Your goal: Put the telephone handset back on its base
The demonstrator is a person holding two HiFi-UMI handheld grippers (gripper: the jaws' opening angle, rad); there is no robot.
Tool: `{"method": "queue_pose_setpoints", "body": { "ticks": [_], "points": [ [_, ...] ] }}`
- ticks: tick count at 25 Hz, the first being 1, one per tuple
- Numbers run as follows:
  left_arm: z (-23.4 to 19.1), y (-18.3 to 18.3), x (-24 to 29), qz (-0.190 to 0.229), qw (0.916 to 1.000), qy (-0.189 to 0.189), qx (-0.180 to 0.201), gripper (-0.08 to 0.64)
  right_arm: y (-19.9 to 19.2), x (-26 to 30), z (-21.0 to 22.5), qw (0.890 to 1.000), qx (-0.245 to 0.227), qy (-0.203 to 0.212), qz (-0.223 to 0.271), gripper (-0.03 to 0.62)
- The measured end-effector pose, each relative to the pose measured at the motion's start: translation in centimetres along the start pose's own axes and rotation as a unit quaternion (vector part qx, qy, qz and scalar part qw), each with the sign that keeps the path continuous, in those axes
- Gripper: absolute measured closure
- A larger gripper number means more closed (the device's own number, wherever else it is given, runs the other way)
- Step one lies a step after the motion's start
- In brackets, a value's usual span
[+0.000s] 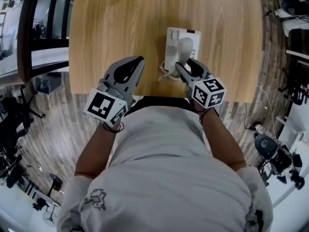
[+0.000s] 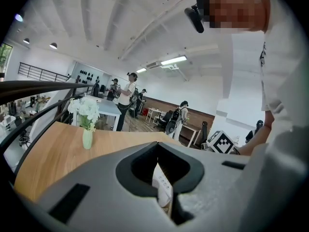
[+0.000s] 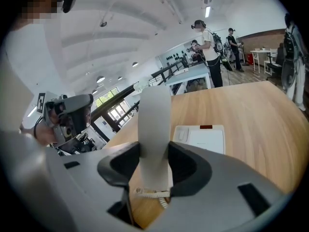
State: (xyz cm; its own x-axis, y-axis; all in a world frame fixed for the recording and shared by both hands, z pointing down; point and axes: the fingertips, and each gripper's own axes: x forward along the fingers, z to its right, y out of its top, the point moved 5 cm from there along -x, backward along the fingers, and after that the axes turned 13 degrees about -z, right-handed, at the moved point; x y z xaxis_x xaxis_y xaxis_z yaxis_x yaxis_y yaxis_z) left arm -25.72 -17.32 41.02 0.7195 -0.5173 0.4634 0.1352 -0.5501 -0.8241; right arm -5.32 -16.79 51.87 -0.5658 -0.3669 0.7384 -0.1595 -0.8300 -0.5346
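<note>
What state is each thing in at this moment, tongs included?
handset: off its base, gripped by the right tongs.
base: flat on the table, nothing on it.
cord: coiled, attached to handset.
right tongs: shut on handset.
left tongs: shut, empty.
vase: upright on the table, holding flowers.

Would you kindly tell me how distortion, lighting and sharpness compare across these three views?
Head view: even light, crisp, the table edges bowed by the wide lens. Left gripper view: black vignetted corners, a ceiling lamp glaring white, the nearby left claw soft. Right gripper view: same dark corners, the handset pale and nearly washed out.
</note>
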Motion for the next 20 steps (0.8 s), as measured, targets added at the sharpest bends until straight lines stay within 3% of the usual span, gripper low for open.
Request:
{"method": "queue_pose_setpoints", "body": {
  "ticks": [20],
  "points": [
    [-2.8,-3.0,5.2,-0.047,0.9984,-0.009,-0.029,0.554,-0.5,6.5,3.5,0.996,0.041,0.011,-0.075,0.396]
  ]
}}
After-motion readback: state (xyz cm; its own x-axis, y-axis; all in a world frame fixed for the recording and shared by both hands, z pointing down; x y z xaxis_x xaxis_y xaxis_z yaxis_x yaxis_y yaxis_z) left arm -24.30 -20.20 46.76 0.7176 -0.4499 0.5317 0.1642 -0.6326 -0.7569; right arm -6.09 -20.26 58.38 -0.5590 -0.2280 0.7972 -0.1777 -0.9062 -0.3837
